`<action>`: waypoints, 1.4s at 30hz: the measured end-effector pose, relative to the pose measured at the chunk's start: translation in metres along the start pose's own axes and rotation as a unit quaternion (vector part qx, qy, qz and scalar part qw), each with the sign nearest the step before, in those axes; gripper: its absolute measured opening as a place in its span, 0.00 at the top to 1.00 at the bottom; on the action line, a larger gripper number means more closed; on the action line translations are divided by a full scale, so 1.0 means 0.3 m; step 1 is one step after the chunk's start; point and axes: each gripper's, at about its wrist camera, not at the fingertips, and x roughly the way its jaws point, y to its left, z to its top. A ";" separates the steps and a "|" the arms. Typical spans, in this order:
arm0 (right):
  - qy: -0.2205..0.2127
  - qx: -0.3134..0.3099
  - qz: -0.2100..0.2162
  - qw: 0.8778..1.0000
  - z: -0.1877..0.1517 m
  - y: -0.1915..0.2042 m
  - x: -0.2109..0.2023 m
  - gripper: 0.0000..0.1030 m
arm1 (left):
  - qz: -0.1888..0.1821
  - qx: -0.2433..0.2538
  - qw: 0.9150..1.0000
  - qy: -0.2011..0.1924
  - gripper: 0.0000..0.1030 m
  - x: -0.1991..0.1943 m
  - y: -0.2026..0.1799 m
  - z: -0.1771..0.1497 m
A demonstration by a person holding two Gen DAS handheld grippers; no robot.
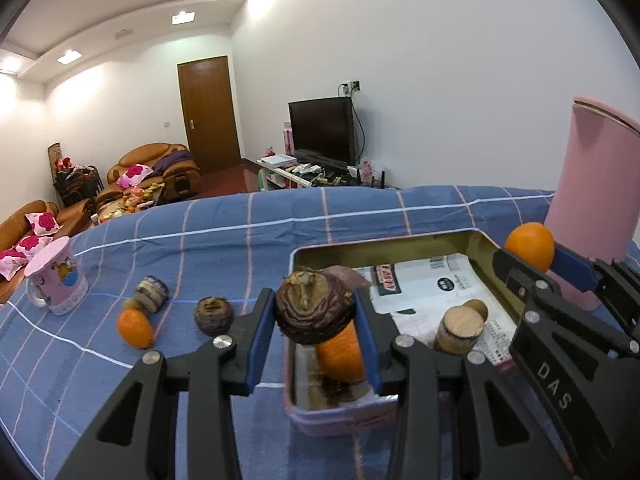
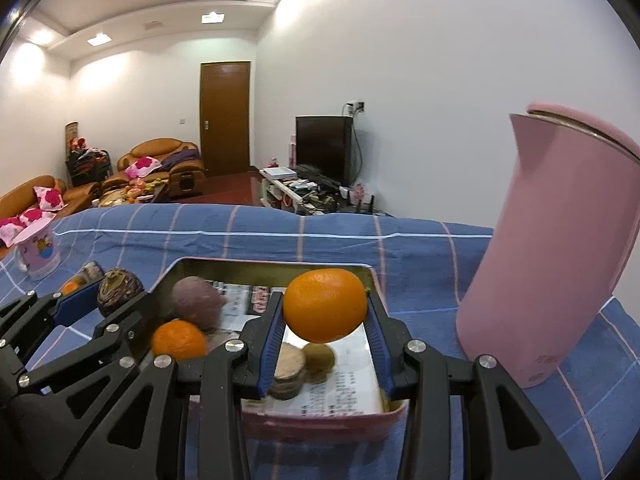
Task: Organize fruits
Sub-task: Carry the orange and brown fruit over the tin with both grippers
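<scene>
My left gripper (image 1: 316, 312) is shut on a dark brown wrinkled fruit (image 1: 314, 308), held over the near left corner of a pink tin tray (image 1: 384, 242). My right gripper (image 2: 326, 312) is shut on an orange (image 2: 326, 306) above the tray's (image 2: 276, 266) right half. The tray is lined with newspaper and holds another orange (image 2: 179, 340), a purple round fruit (image 2: 198, 300), a tan sliced piece (image 2: 288, 372) and a small brown fruit (image 2: 319, 356). Left of the tray on the cloth lie a loose orange (image 1: 135, 328), a dark fruit (image 1: 213, 315) and a striped brown fruit (image 1: 151, 294).
A tall pink jug (image 2: 560, 260) stands just right of the tray, close to my right gripper. A pink cup (image 1: 56, 282) sits at the far left of the blue checked cloth (image 1: 240, 236). Beyond the table edge are sofas, a door and a television.
</scene>
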 end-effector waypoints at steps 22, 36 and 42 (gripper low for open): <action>0.005 0.025 -0.027 0.999 0.036 -0.093 0.064 0.59 | -0.019 -0.006 1.000 0.001 0.60 0.093 -0.084 0.063; 0.011 0.035 -0.029 0.999 0.056 -0.118 0.109 0.60 | -0.017 -0.017 1.000 0.005 0.60 0.142 -0.079 0.092; 0.012 0.032 -0.026 0.999 0.064 -0.113 0.131 0.59 | -0.019 -0.021 0.999 0.015 0.60 0.163 -0.078 0.094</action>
